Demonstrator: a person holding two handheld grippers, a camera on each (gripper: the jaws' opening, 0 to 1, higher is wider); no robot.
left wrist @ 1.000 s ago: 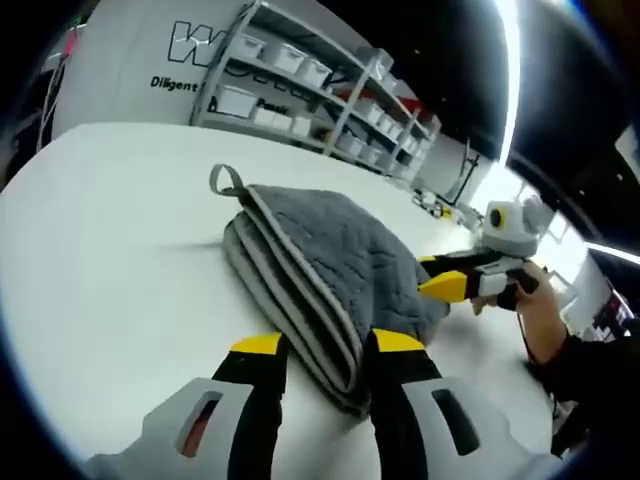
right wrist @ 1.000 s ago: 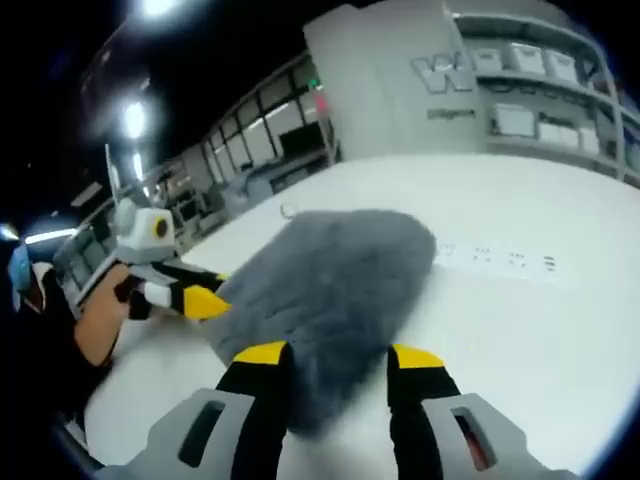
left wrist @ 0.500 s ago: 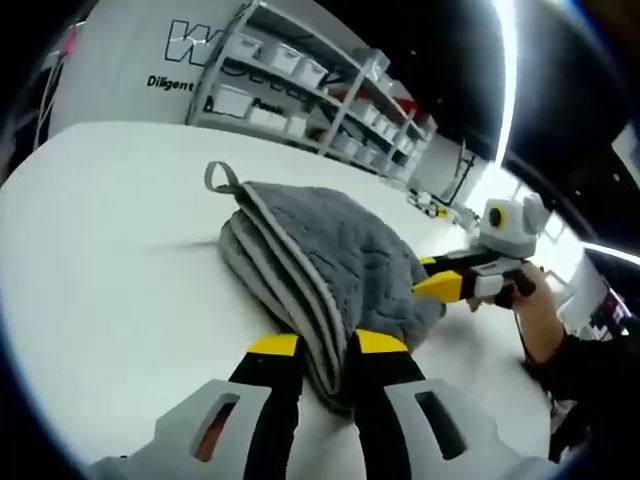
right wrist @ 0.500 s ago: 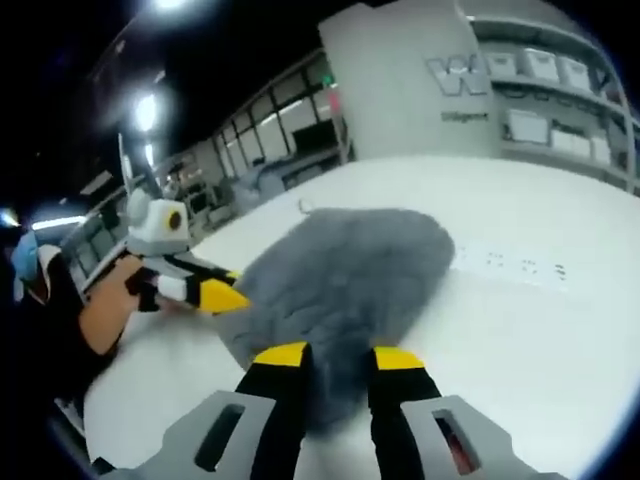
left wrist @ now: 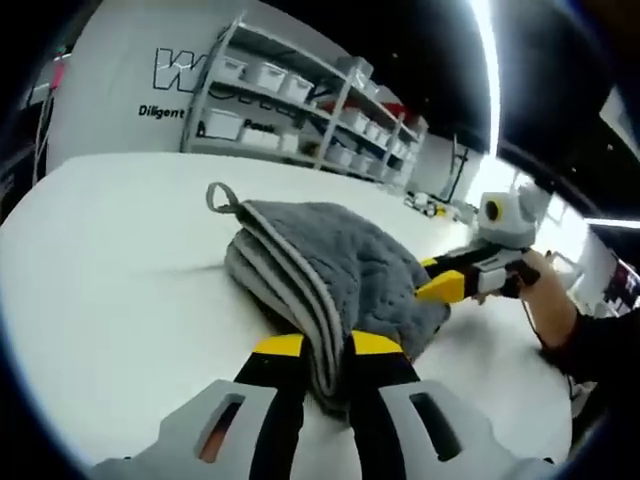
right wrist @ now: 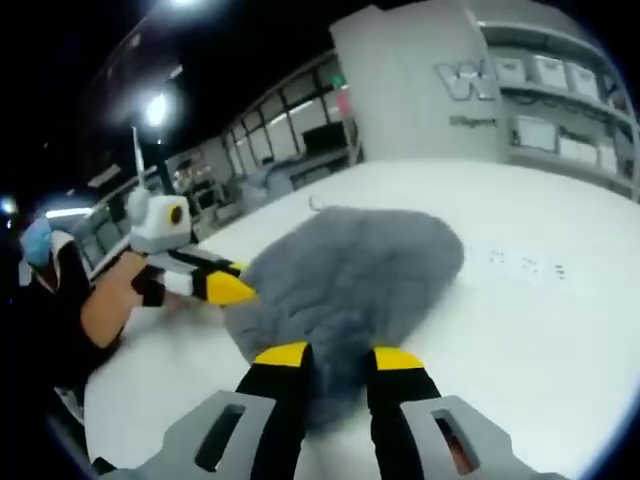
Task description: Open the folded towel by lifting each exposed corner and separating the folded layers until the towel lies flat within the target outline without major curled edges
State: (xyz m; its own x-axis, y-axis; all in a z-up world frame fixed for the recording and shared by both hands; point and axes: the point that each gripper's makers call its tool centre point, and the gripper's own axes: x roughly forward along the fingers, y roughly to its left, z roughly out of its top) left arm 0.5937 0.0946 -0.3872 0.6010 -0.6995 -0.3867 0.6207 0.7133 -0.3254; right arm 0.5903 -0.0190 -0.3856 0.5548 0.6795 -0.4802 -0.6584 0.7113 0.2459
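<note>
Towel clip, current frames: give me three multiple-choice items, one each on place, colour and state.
1. Where does the towel lie?
A. on the white table
B. on a shelf
C. on the floor

2. What colour are the tips of the left gripper fingers?
A. red
B. yellow
C. green

3. What state is the towel in?
A. spread flat
B. rolled into a tube
C. folded in layers

Answers: 1 A, the towel rests on the table top; 2 B, yellow tips flank the towel's near edge; 3 C, stacked striped edges show along its side, with the right gripper at another edge.

Fluffy grey cloth towel point(left wrist: 340, 255) on smooth matt white table point(left wrist: 110, 280)
</note>
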